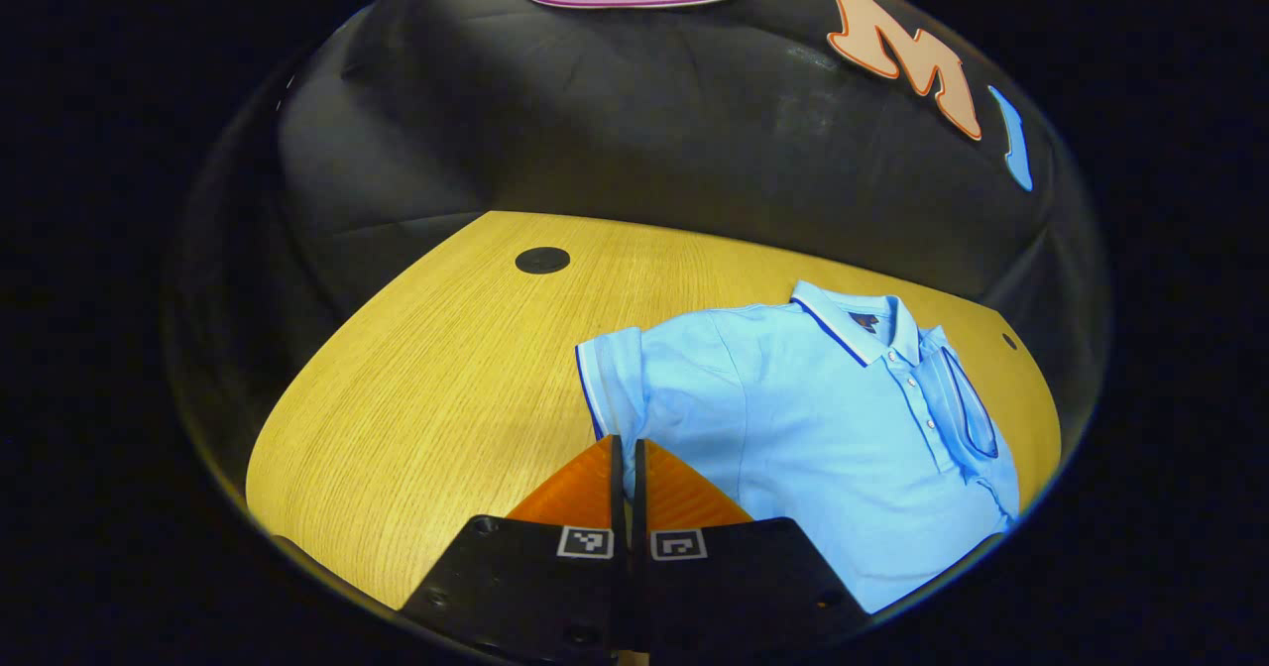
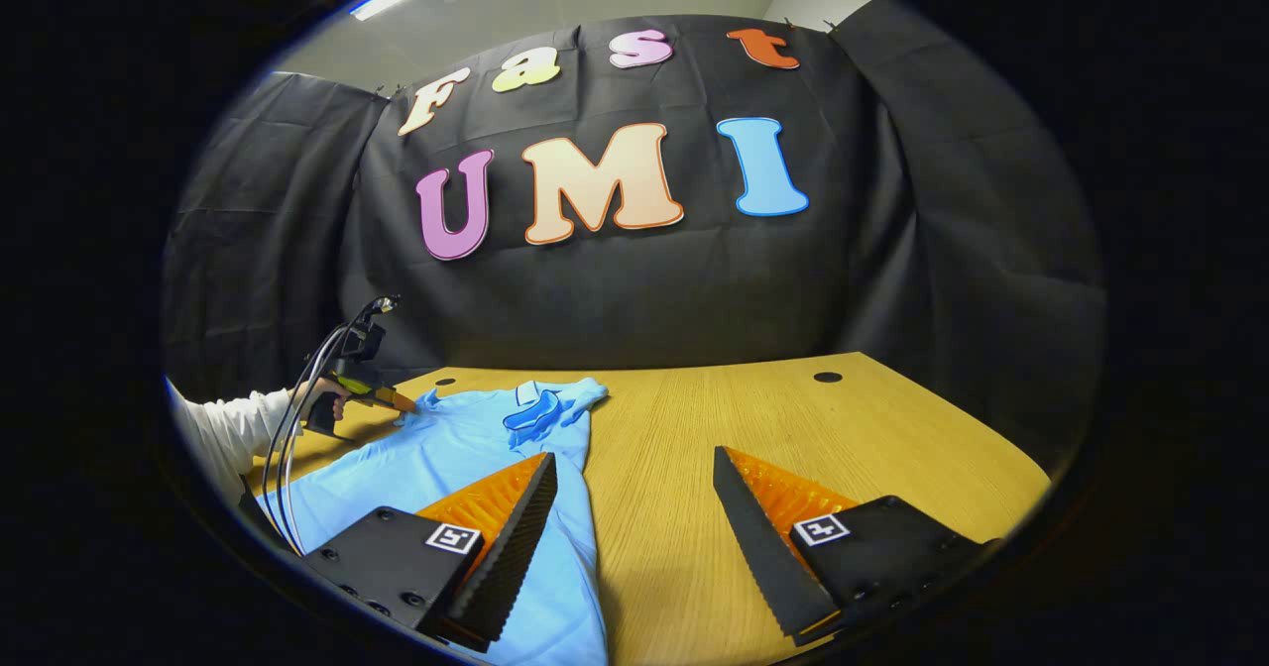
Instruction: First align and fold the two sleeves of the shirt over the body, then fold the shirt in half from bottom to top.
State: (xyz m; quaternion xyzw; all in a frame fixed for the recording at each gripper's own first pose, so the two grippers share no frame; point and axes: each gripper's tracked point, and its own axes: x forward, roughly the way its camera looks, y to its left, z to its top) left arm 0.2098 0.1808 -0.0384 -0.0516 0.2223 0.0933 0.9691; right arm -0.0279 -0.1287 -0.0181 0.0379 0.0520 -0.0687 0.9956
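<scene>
Nearest in the left gripper view, the left hand-held gripper (image 1: pixel 626 445) has its two fingers pressed together with no visible gap, the tips at the lower edge of the shirt's near sleeve (image 1: pixel 610 374). Whether a pinch of cloth lies between them cannot be told; it looks so, but the tips hide the spot. In the right gripper view the right hand-held gripper (image 2: pixel 634 466) stands wide open and holds nothing, one finger over the shirt's side edge, the other over bare table (image 2: pixel 872 418).

Beyond the fingers, the light blue polo shirt (image 1: pixel 823 428) lies face up on the wooden table, collar (image 1: pixel 858 324) toward the booth wall, buttons showing. On its far side the other sleeve (image 1: pixel 967 403) seems already turned in over the chest, trimmed cuff lying near the placket. The near sleeve lies spread outward on the wood.

Farther off in the right gripper view, a person's hand holds the left hand-held gripper at that spread sleeve.

By my reading, one sleeve fold is done. The second sleeve is at its grasp, and the bottom-to-top fold has not been started.
</scene>
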